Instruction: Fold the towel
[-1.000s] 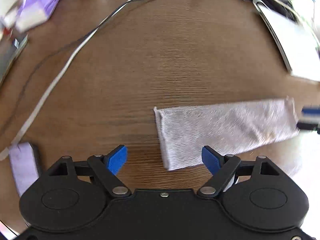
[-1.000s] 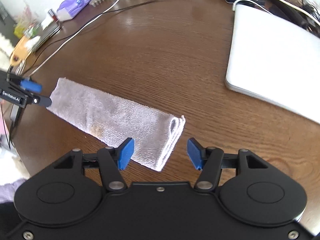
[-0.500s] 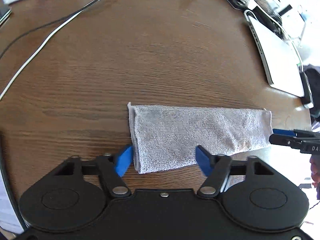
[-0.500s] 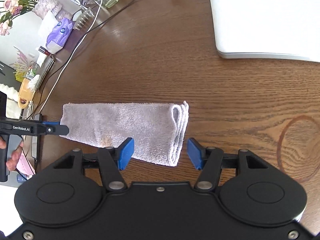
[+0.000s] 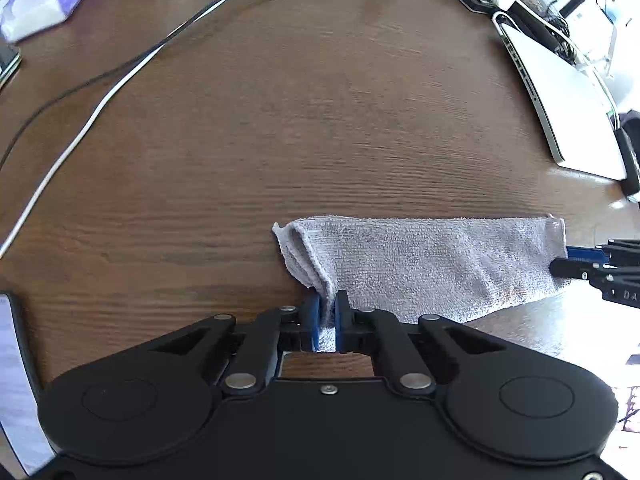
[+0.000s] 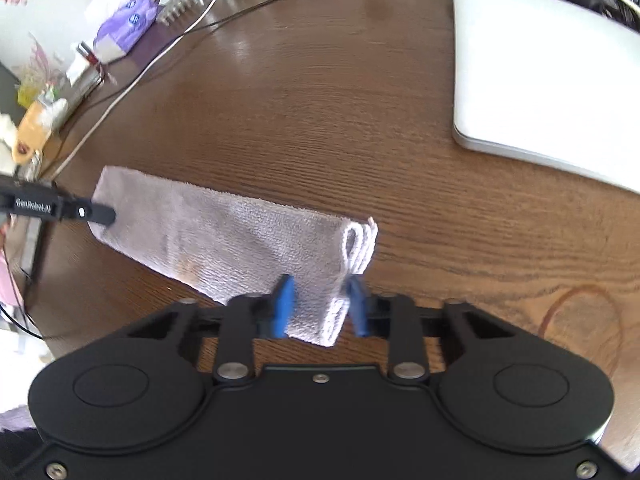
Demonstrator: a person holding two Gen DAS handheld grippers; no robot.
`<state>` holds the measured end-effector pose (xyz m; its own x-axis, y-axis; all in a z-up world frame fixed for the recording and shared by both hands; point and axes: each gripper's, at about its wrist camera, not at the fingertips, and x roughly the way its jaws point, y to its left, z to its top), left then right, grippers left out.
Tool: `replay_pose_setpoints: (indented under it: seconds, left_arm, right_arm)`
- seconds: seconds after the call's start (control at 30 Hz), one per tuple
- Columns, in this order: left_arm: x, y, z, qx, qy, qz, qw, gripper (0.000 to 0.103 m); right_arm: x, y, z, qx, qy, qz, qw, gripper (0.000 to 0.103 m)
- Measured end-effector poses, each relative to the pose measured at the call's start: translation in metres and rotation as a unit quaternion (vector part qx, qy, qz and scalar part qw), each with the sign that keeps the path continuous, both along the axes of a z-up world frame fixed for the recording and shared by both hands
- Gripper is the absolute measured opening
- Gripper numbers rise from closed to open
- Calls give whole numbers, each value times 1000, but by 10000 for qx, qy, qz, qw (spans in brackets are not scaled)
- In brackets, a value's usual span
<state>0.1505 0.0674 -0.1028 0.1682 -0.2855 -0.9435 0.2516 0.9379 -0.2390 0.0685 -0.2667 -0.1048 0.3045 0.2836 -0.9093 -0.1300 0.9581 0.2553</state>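
Observation:
A grey towel [image 5: 432, 264], folded into a long narrow strip, lies on the brown wooden table [image 5: 280, 128]. My left gripper [image 5: 328, 316] is shut on the near corner of the strip's left end, and the cloth bunches between the blue pads. In the right wrist view my right gripper [image 6: 320, 306] has its jaws closing around the right end of the towel [image 6: 224, 236], with the pads touching the cloth's sides. Each gripper's tip shows at the far end of the towel in the other view, the right gripper [image 5: 592, 264] and the left gripper [image 6: 80, 212].
A closed silver laptop [image 6: 540, 80] lies on the right side of the table. White and black cables [image 5: 120, 80] run across the far left. A purple tissue pack [image 6: 128, 28] and clutter stand at the back. A phone [image 5: 12, 380] lies at the near left edge.
Both grippers moved in over the towel ends. The left jaws went from wide open to shut on the corner. The right jaws narrowed onto the other end.

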Motion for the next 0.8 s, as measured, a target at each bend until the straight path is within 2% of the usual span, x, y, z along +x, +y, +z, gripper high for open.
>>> replay_pose_setpoints:
  seconds: [0.2,0.3,0.4,0.5,0.53,0.6,0.8]
  left_arm:
    - [12,-7,1,139,-160,-342,9992,7]
    - [22,-16,1,248,-348,-736,9964,7]
    - [37,-29,2,400,-583,-1265,9894,7]
    - [55,-52,2,520,-798,-1875,9776,7]
    - [60,-58,2,535,-846,-2060,9734,7]
    - [72,-76,2,565,-1010,-2662,9569,7]
    - [90,-123,0,662,-1425,-4092,8988,7]
  right_arm:
    - [-7,10,0,-160,-9,-10,9999,9]
    - [-14,12,-1,-168,-7,-212,9996,9]
    - [-25,16,-1,-135,29,-529,9985,9]
    - [-41,26,-2,-73,83,-935,9956,9]
    - [-45,30,-2,-54,102,-1051,9944,9]
    - [-54,39,-3,-18,142,-1332,9910,9]
    - [-71,75,-5,72,303,-2272,9733,9]
